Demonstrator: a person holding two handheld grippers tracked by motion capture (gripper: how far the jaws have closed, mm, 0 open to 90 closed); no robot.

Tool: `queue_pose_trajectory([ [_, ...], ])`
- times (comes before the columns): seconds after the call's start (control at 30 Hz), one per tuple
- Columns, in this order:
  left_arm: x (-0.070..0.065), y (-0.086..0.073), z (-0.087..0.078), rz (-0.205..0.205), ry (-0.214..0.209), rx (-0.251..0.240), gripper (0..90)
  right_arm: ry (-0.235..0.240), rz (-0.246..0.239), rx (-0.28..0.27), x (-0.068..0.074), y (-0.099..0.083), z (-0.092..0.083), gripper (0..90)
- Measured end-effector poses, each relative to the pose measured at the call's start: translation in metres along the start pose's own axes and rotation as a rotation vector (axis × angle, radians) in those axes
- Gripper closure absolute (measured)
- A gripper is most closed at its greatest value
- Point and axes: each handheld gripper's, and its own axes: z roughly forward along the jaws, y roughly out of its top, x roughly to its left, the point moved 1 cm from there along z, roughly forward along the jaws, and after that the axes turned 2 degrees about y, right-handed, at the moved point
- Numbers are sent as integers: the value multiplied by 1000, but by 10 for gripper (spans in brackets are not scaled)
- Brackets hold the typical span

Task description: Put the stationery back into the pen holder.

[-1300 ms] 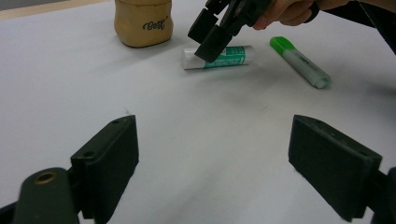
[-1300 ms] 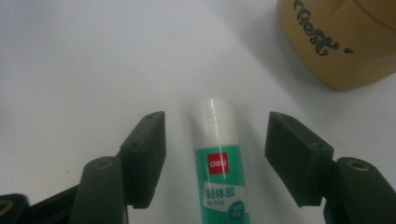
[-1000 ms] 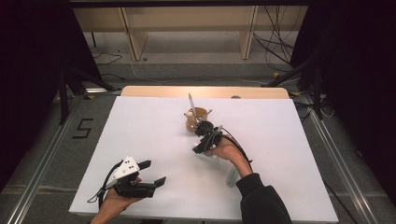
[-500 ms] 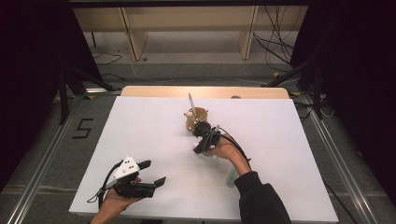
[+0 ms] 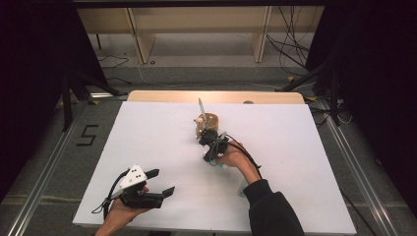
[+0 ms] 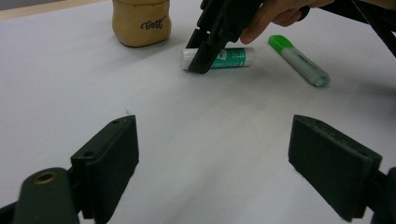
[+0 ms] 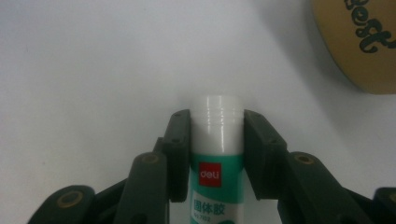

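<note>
Right gripper (image 7: pixel 217 154) jaws just closing, pads now against glue stick (image 7: pixel 217 135) lying on table, cup (image 7: pixel 359 42) at 2 o'clock. Left gripper (image 6: pixel 212 158) jaws wide, empty.

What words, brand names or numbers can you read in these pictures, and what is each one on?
"deli", white on a red square: on the glue stick between the right gripper's jaws.
Chinese characters below it on the glue stick: three show, the small print under them is cut off.
"Gef...", dark script: on the tan holder, last letters unclear.
"5": marked on the floor left of the table.
Green highlighter: print too small.
</note>
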Motion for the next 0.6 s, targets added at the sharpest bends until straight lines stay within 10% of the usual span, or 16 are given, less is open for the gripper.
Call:
queue_pose_trajectory([
  [0.6,1,0,0,0,6,0,159,10,31,-56,-4,-7,-12,659],
])
